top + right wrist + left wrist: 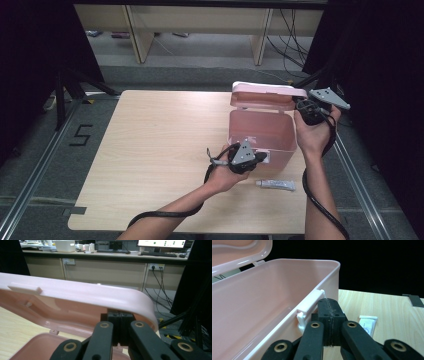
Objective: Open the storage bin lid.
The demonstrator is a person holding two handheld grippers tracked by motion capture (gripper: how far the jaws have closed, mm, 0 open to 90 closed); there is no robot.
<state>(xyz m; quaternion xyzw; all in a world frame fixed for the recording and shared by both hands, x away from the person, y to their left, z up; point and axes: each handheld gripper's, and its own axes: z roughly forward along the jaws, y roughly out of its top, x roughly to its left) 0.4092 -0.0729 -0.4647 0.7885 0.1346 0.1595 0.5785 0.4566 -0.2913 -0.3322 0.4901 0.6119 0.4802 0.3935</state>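
A pink box [261, 136] sits open on the table [150, 150], near its right edge. The left gripper [329, 307] has its jaws pressed together with nothing between them, and its tip is right by the white latch [308, 308] on the box's front wall. The right gripper [120, 317] also has its jaws together, tucked under the raised lid [82, 293]. A small tube [276, 184] lies just in front of the box.
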